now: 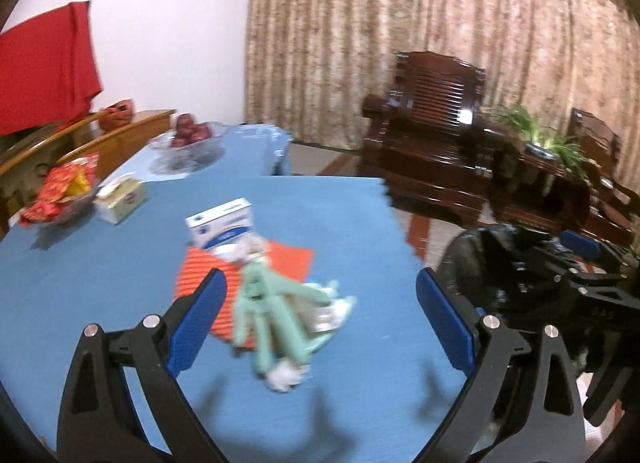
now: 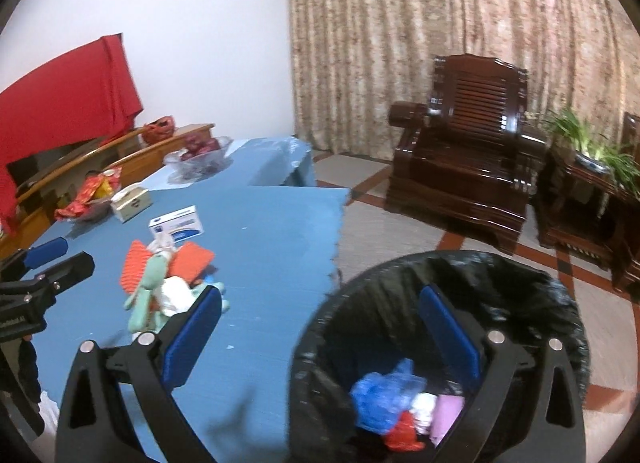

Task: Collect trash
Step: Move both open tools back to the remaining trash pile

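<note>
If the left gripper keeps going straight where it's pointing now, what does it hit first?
Probably the pale green soft toy lying on the blue tablecloth; the open left gripper frames it, though depth is hard to judge.

I saw a loose pile of trash (image 1: 280, 303) mid-worktop: mint-green strips, white crumpled paper, orange ribbed sheets. Beyond the worktop's right edge, the black-lined bin (image 2: 520, 295) held blue, red, pink and white scraps.

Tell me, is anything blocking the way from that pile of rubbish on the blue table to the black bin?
Nothing visible does. The rubbish pile lies on the blue table between the open left tongs; bare cloth runs to the table edge, and the black-lined bin stands open just beyond it, under the open right tongs.
</note>
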The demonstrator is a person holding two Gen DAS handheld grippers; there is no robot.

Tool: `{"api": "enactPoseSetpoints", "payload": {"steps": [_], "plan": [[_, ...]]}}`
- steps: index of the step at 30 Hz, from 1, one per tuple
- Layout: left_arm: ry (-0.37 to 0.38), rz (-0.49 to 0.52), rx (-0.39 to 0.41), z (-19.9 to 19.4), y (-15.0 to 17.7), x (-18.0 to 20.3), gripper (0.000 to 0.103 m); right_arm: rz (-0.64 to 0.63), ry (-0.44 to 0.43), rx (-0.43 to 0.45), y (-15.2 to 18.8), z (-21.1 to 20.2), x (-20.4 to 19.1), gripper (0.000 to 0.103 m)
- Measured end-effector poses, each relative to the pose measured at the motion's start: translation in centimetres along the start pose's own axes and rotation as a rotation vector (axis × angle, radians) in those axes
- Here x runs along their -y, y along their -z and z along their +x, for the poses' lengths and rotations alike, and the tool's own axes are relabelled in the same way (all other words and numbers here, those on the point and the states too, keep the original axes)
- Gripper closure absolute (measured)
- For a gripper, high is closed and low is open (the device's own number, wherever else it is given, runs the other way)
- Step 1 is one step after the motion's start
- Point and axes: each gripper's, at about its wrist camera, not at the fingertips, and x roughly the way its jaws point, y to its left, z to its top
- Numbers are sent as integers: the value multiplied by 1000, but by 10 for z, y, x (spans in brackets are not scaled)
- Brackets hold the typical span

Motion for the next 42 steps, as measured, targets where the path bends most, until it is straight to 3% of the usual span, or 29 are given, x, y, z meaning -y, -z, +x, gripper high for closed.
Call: {"api": "enactPoseSetpoints", "payload": {"steps": [6, 16, 27, 39, 42], "plan": [[-94, -27, 10, -5, 3, -44, 10, -40, -63, -2, -3, 19, -39, 6], [-175, -76, -18, 5, 14, -91, 10, -108, -152, -35, 1, 61, -95, 6], [-177, -90, -60, 27, 28, -99, 10, -127, -160, -132, 28, 102, -110, 19], [-172, -102, -99, 52, 36, -104, 10, -146, -228, -183, 35, 136, -130, 32], [-170, -104, -105, 56, 36, -105, 10, -155, -263, -202, 36, 143, -134, 40]]}}
